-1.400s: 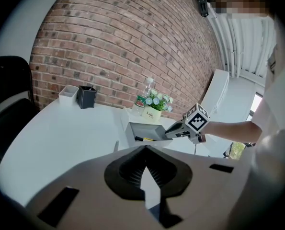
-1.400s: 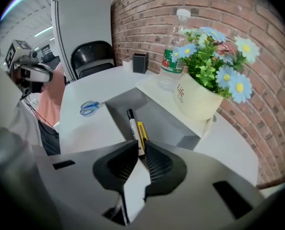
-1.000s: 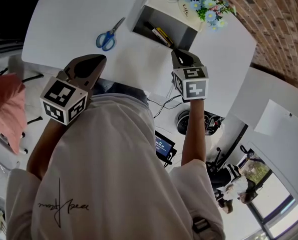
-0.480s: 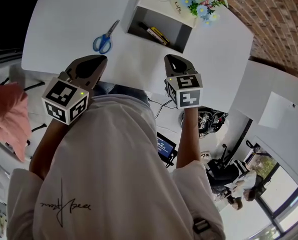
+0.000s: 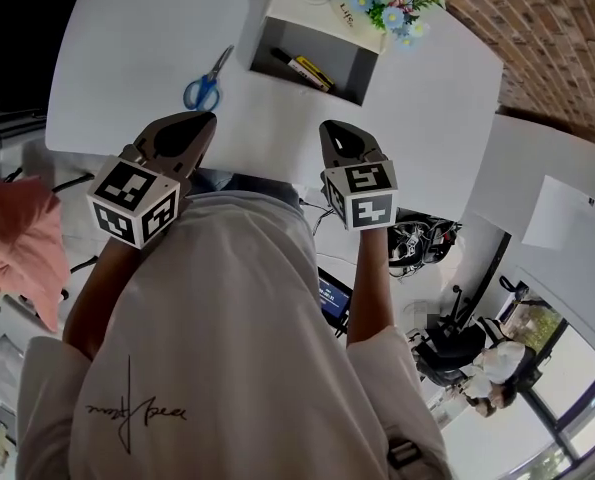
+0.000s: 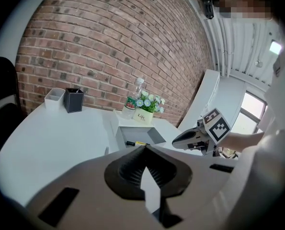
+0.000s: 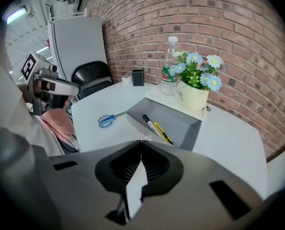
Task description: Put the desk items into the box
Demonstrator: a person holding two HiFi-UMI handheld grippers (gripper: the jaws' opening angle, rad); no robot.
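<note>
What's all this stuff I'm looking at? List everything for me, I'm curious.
desk: one, white, under everything
box: one, grey, open, on the desk
marker: one, black, inside the box
yellow item: one, yellow and black, in the box beside the marker
scissors: one pair, blue handles, on the desk left of the box
flower pot: one, cream, blue and white flowers, behind the box
bottle: one, clear, green label, beside the flower pot
black holder: one, black, by the brick wall
white container: one, white, beside the black holder
left gripper: one, grey, shut, empty
right gripper: one, grey, shut, empty
</note>
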